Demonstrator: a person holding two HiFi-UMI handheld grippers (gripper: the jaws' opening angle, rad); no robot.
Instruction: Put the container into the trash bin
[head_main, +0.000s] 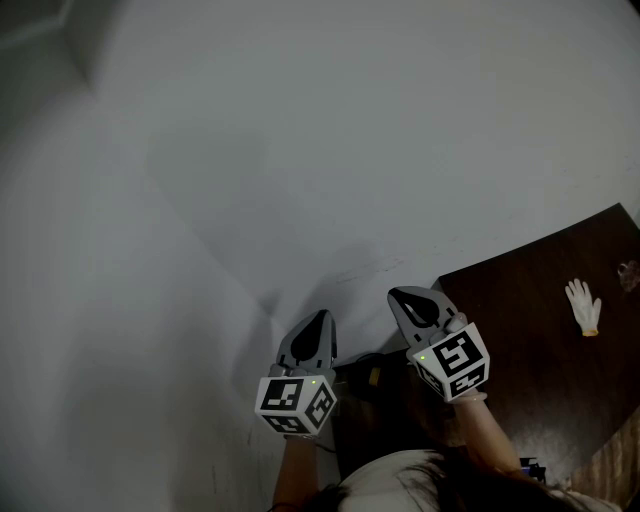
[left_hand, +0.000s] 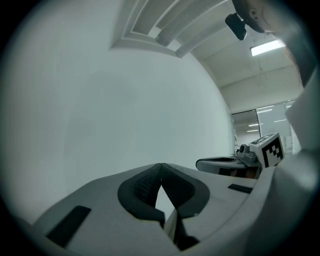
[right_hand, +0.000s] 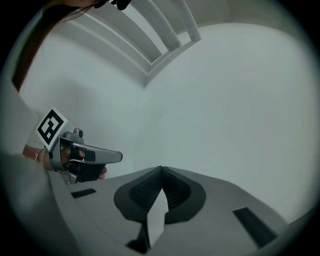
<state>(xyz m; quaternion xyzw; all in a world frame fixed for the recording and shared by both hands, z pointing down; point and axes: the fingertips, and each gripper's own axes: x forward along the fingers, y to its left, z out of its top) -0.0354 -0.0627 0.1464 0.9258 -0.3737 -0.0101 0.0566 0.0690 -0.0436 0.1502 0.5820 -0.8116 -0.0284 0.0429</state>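
Note:
No container and no trash bin show in any view. In the head view my left gripper (head_main: 318, 318) and my right gripper (head_main: 408, 297) are held side by side close to my body, both pointing at a plain white wall (head_main: 300, 150). Each has its jaws closed tip to tip with nothing between them. The left gripper view shows its own shut jaws (left_hand: 160, 166) before the white wall, with the right gripper (left_hand: 220, 161) off to the right. In the right gripper view the shut jaws (right_hand: 160, 169) face the same wall, and the left gripper (right_hand: 107, 156) sits at the left.
A dark brown table (head_main: 545, 330) stands at the lower right, with a white glove (head_main: 584, 306) lying on it. A dark object (head_main: 375, 385) sits low between the grippers. Ceiling lights (left_hand: 268, 47) and white louvres (right_hand: 150, 35) show overhead.

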